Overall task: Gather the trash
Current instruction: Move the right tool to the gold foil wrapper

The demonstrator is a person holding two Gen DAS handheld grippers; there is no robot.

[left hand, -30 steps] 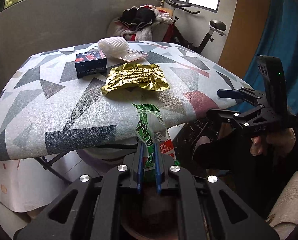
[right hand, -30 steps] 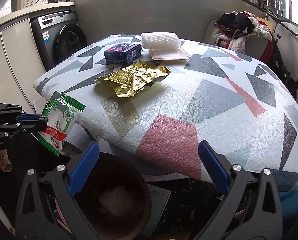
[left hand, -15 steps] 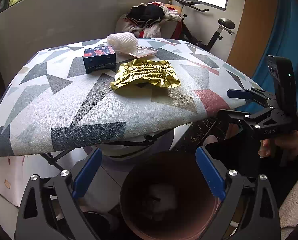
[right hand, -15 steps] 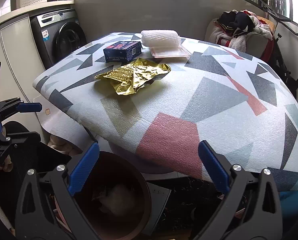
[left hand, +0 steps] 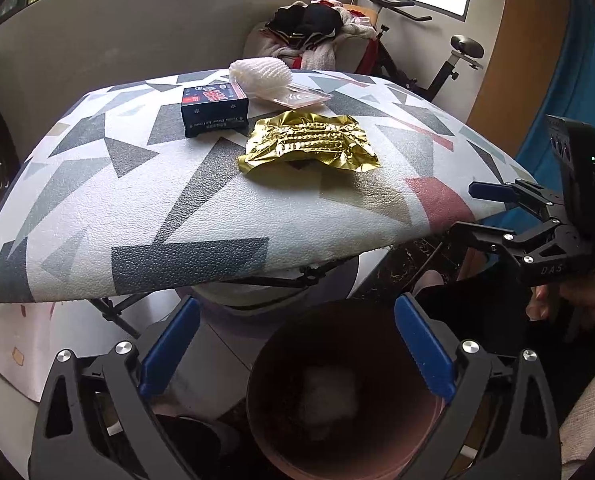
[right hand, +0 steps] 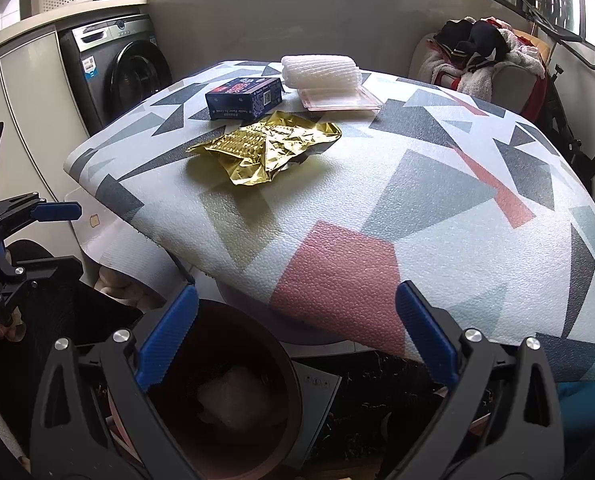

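A crumpled gold foil wrapper (left hand: 309, 144) (right hand: 267, 146) lies on the patterned table (left hand: 137, 216) (right hand: 417, 200). Behind it are a dark blue box (left hand: 214, 110) (right hand: 244, 98), a white foam net (left hand: 261, 74) (right hand: 319, 72) and a clear plastic tray (left hand: 297, 98) (right hand: 339, 100). A brown bin (left hand: 337, 396) (right hand: 225, 392) with pale trash inside stands below the table's edge. My left gripper (left hand: 297, 352) is open and empty above the bin. My right gripper (right hand: 293, 340) is open and empty beside the bin, and also shows in the left wrist view (left hand: 493, 212).
A washing machine (right hand: 117, 68) stands at the left. A chair piled with clothes (right hand: 473, 56) (left hand: 313, 36) and an exercise bike (left hand: 437, 52) stand behind the table. A blue curtain (left hand: 553, 92) hangs at the right.
One second ago my left gripper was shut on a green and white wrapper over the bin. It has opened and the wrapper is gone from it. The right gripper has stayed open.
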